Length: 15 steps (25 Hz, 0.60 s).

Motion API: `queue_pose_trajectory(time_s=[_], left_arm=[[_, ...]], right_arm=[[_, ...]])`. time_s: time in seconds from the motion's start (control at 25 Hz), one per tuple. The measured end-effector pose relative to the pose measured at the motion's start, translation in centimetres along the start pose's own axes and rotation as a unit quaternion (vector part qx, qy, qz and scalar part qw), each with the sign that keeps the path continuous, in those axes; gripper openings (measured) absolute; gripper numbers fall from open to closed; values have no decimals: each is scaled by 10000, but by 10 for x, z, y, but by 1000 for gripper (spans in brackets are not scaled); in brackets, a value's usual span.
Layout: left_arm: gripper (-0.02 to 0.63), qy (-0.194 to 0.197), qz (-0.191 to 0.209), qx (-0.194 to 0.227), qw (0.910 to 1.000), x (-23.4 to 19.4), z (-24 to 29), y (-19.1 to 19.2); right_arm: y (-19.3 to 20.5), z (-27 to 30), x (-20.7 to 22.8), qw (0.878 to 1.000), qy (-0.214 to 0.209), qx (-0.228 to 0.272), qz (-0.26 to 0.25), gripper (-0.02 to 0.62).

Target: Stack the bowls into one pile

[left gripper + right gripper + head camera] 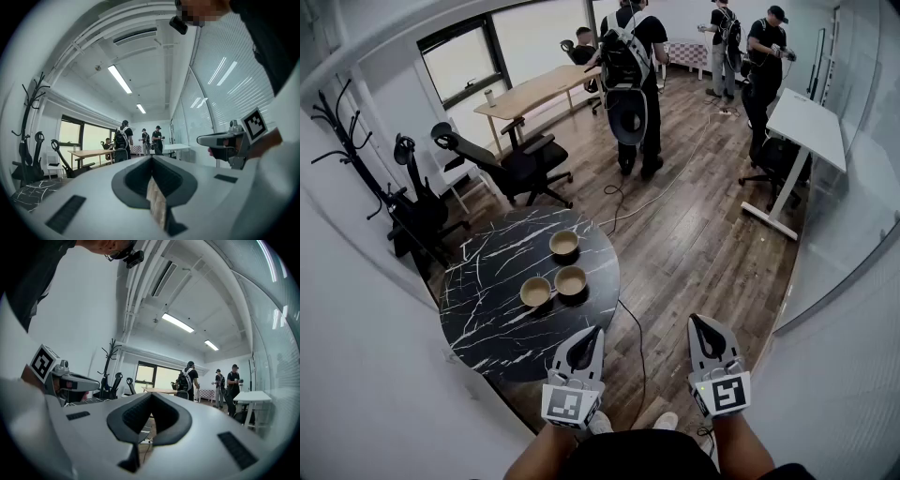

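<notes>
Fingers pressed together on both, nothing between them. Left gripper (592,335) and right gripper (702,329) are held level near the round marble table (492,314), probably a ready pose, with stacking not begun. Three bowls (571,280) sit unstacked on the top: two just beside each other, the third apart. No legible writing, only square markers on the gripper cubes.

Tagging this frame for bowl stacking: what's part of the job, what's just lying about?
Job: far bowl, left bowl, right bowl, all unstacked on the black marble table; left gripper, right gripper, both shut, empty.
Lying about: office chair, coat rack, wooden desk, white desk, floor cable, people at the back.
</notes>
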<state>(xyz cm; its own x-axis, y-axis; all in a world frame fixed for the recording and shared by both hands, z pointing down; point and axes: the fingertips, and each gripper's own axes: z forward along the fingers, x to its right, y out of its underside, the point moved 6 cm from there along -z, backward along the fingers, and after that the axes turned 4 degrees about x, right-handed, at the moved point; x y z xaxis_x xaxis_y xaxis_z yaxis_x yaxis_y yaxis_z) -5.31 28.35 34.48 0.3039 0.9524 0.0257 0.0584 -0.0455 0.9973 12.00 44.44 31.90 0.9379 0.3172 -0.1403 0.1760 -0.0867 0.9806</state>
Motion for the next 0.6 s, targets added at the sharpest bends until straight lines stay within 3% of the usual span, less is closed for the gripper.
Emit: queue_pose_trajectory(time_s=[0.4, 0.6], left_arm=[[12, -37, 15, -83, 10000, 9, 13, 3], [12, 9, -6, -162, 9999, 35, 22, 6]], right_arm=[[-6, -14, 14, 9995, 112, 286, 22, 6], [4, -33, 34, 9996, 152, 159, 197, 8]])
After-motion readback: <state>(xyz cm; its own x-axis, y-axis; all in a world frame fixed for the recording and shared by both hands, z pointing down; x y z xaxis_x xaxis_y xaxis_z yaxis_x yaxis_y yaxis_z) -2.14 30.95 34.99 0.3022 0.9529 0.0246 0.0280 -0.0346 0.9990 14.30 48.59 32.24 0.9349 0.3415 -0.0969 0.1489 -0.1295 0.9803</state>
